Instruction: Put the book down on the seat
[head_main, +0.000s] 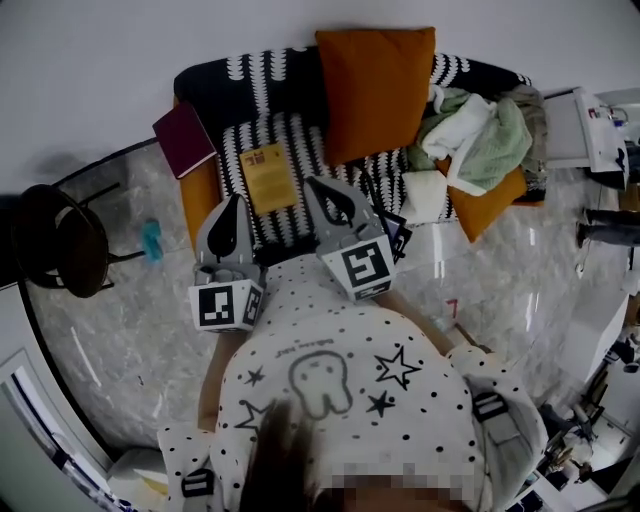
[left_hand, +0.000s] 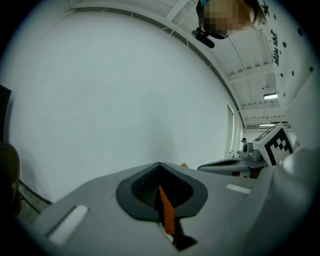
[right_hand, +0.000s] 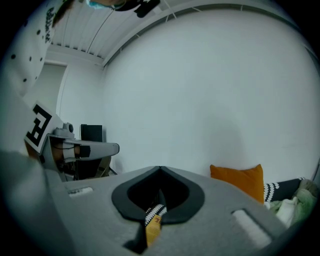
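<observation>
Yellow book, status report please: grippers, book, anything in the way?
Left gripper shut, empty. Right gripper shut, empty. Yellow book flat on the striped seat, free of both. Nothing on it.

Print on the yellow book (head_main: 268, 177) is too small to read. The person (head_main: 330, 400), the left gripper (head_main: 237, 200) and the right gripper (head_main: 314, 184) hide the near edge of the striped seat (head_main: 300, 140). In the right gripper view the book shows only as a yellow strip through the narrow slit in that gripper's body. The left gripper view gives just an orange sliver (left_hand: 167, 212) there, too little to name. A pile of clothes (right_hand: 295, 207) is cut off by the right gripper view's rim.
</observation>
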